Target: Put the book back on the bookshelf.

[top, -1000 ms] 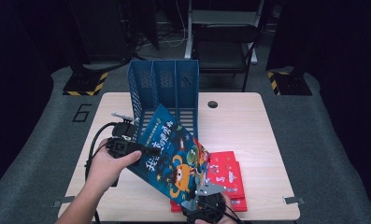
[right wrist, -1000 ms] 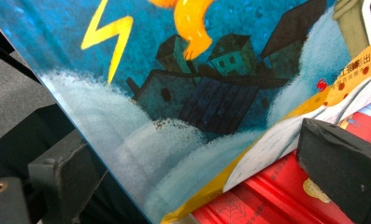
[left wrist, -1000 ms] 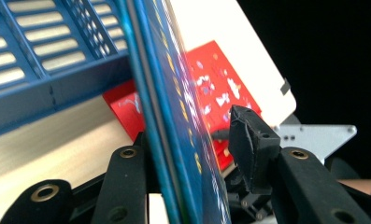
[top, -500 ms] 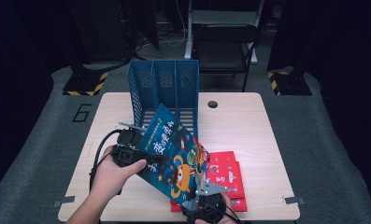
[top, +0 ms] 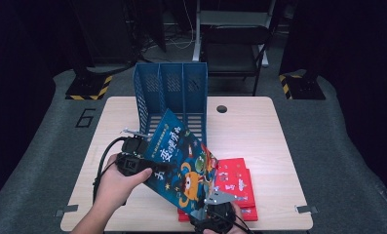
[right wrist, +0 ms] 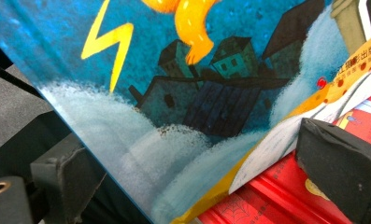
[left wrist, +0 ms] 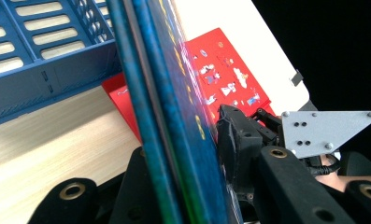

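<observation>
A blue picture book point(top: 183, 168) with an orange creature on its cover stands tilted on the table in front of the blue three-slot file holder point(top: 171, 92). My left gripper point(top: 147, 165) is shut on the book's left edge, which runs up between its jaws in the left gripper view point(left wrist: 188, 186). At the table's near edge, my right gripper point(top: 214, 217) is open. The book's lower corner point(right wrist: 183, 107) lies across the wide gap between its pads point(right wrist: 342, 163). The right gripper point(left wrist: 241, 135) presses against the cover from the side.
A stack of red books point(top: 236, 181) lies flat on the wooden table point(top: 259, 131), under the blue book's lower right corner point(right wrist: 276, 205). A round cable hole point(top: 222, 108) sits right of the holder. A chair stands beyond the table's far edge.
My left hand has slid a little toward the near edge along the book's left side. The book keeps its tilt and the right gripper stays in place.
</observation>
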Demonstrator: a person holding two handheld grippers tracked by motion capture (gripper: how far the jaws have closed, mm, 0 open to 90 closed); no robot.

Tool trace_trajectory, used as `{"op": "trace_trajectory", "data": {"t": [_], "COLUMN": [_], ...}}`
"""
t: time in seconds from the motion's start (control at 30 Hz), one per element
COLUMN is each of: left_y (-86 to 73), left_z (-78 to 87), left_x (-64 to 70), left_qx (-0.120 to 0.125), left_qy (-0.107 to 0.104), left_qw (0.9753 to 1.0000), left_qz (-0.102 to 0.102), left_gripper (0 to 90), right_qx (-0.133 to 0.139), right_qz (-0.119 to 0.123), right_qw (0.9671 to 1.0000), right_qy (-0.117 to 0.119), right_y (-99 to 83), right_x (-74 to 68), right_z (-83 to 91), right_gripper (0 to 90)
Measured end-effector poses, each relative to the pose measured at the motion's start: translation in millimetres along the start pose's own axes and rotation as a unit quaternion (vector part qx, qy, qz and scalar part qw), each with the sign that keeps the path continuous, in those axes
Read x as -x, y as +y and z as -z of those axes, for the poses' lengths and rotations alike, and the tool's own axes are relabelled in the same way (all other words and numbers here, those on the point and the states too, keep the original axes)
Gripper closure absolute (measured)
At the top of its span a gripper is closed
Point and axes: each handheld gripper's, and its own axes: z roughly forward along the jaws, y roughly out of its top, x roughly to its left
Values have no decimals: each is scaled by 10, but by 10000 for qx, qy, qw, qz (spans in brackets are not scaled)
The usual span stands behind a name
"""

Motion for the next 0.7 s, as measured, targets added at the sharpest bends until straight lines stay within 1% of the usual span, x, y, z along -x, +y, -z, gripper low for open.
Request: {"op": "trace_trajectory", "data": {"t": [0.1,0.17,0.2,0.27,0.43,0.47,0.53,0.57,0.63,0.7], "left_y": [5,15,22,33,77,90,112,152,190,210], "left_z": [-1,1,-2,-7,-10,-8,-8,-14,-17,-22], "left_x": [-1,-6,-2,4,-10,-15,-20,-28,-40,-38], "left_qx": [1,-34,-32,-22,-85,-128,-172,-196,-230,-213], "left_qy": [-5,-14,-17,-6,-80,-95,-106,-114,-107,-89], "left_qw": [10000,10000,10000,10000,9999,9998,9998,9997,9996,9997], "left_qz": [18,-7,10,20,94,80,67,113,106,113], "left_gripper": [729,730,733,739,750,750,754,756,761,766], "right_qx": [5,11,3,19,37,37,19,17,25,25], "right_qz": [-8,-14,-90,-70,-89,-89,-76,-23,18,43], "right_qw": [10000,10000,10000,10000,10000,10000,10000,10000,10000,10000], "right_qy": [-8,-7,-1,-35,-8,-8,-23,-8,10,26], "right_y": [0,0,-2,-2,-5,-5,-6,-2,0,1], "right_x": [-1,-1,-10,-3,-1,-1,1,7,5,7], "right_z": [-1,-1,-1,0,3,3,3,5,5,9], "right_gripper": [43,44,45,47,56,56,69,77,104,137]}}
